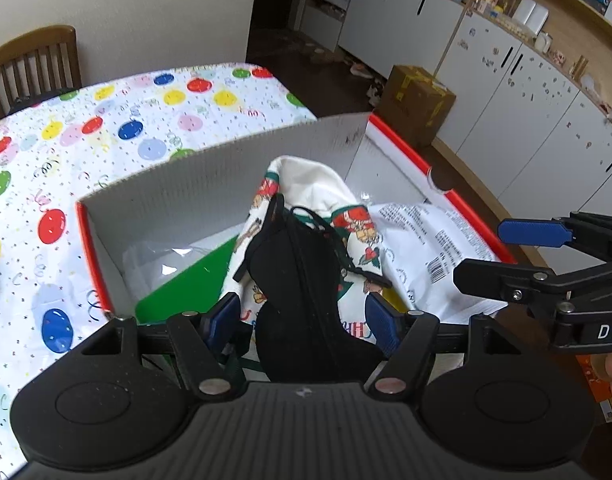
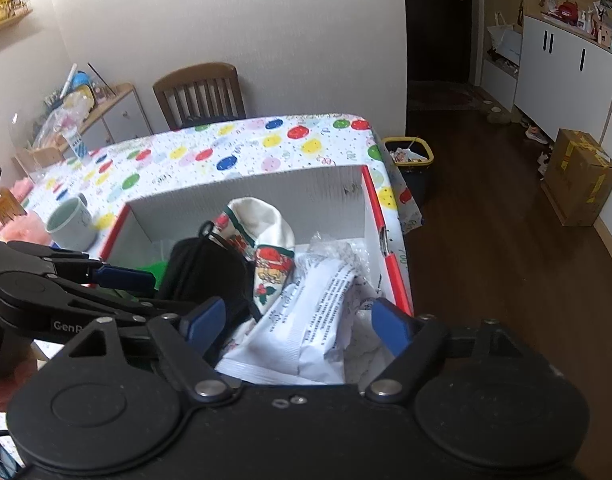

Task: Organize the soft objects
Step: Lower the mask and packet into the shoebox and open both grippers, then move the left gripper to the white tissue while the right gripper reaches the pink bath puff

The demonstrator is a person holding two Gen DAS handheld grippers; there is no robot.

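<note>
Left gripper (image 1: 302,314) jaws spread, right gripper (image 2: 298,320) jaws spread

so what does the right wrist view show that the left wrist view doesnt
Only the right wrist view shows the mug on the tablecloth, the yellow-rimmed bin on the floor and the dark doorway.

Only the left wrist view shows the green sheet in the box.

Both show the box, black mask, Christmas sock, white packet, wooden chair and cardboard carton.
</note>
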